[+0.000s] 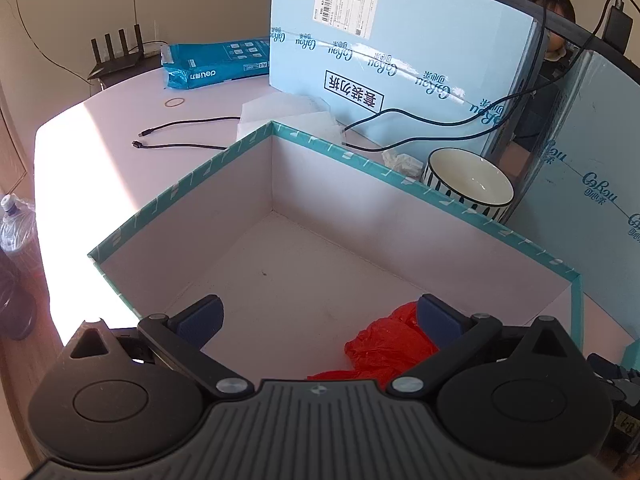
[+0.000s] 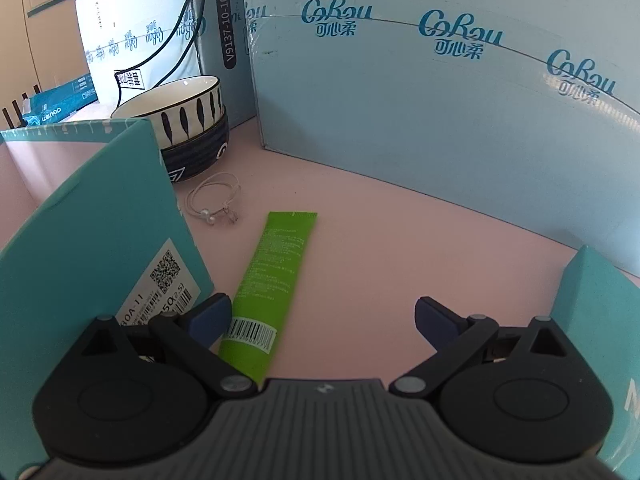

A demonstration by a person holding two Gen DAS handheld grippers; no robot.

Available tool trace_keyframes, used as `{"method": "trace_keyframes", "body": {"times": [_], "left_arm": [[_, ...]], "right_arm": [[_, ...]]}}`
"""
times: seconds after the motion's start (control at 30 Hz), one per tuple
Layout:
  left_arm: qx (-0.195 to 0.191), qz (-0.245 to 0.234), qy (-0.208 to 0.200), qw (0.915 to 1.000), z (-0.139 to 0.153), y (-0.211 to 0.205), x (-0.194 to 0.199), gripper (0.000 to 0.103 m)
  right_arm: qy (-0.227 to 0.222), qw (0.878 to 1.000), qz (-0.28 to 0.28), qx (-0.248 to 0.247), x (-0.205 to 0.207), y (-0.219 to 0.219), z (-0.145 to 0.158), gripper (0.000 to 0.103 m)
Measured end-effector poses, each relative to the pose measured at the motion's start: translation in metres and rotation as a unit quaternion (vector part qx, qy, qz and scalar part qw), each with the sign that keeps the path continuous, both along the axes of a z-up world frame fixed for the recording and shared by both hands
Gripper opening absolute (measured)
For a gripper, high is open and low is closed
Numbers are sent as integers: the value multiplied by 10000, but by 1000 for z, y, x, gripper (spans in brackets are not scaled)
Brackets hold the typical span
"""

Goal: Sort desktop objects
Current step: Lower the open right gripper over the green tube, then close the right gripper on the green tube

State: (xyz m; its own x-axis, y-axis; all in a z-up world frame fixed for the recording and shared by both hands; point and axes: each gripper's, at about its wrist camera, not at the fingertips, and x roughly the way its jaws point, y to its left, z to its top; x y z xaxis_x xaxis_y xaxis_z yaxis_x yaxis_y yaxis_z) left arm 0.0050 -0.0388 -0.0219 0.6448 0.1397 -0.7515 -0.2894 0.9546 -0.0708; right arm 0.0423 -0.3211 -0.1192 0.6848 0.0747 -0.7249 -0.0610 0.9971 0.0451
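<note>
Starting at the left, we hold the left gripper [image 1: 318,316] over the open teal box [image 1: 180,188], its jaws wide apart and holding nothing. A crumpled red plastic bag [image 1: 384,346] lies on the box floor at the near right, just under the right finger; the rest of the floor is bare. Far left on the table [image 1: 120,120] we see a black cable [image 1: 180,136], a rubber band [image 1: 175,102] and a blue paper pack [image 1: 216,62]. Beyond the box's far wall sits a striped bowl [image 1: 472,184], with big light-blue cartons [image 1: 400,60] behind it.

Moving right, our right gripper [image 2: 322,318] hovers low over the pink tabletop, jaws also spread and empty. A green tube [image 2: 276,272] lies on the table with its near end beside the left finger, just right of the box's outer wall. Farther off, a cord bracelet with beads [image 2: 214,200] lies near the stacked bowls [image 2: 192,128].

We judge the sorting part done at most: the red bag is in the box, while the tube and the bracelet lie outside it.

Only the left view shows the box's inside and the bag. Only the right view shows the tube, the bracelet and the second bowl underneath.
</note>
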Motion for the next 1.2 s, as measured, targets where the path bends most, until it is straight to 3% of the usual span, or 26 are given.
{"method": "trace_keyframes", "body": {"times": [0.27,0.4,0.6,0.7,0.77,0.93,1.2], "left_arm": [[10,261,19,9997,1,8,-10,103],[10,321,20,9995,2,9,-10,103],[-12,310,45,9995,0,8,-7,103],[-40,288,70,9996,-1,6,-7,103],[-56,275,85,9996,-1,5,-6,103],[-109,300,70,9995,-1,6,-6,103],[-144,305,41,9994,0,6,-4,103]], "right_arm": [[199,9992,278,200,19,-7,-7,103],[315,9989,53,-353,22,0,-10,103],[148,9989,-359,-270,11,-10,-13,102],[87,9996,-237,-147,9,-13,-14,90],[35,9999,-49,-139,9,-10,-11,66],[57,9998,170,3,11,-6,-7,32],[46,9997,5,226,7,-6,-4,31]]}}
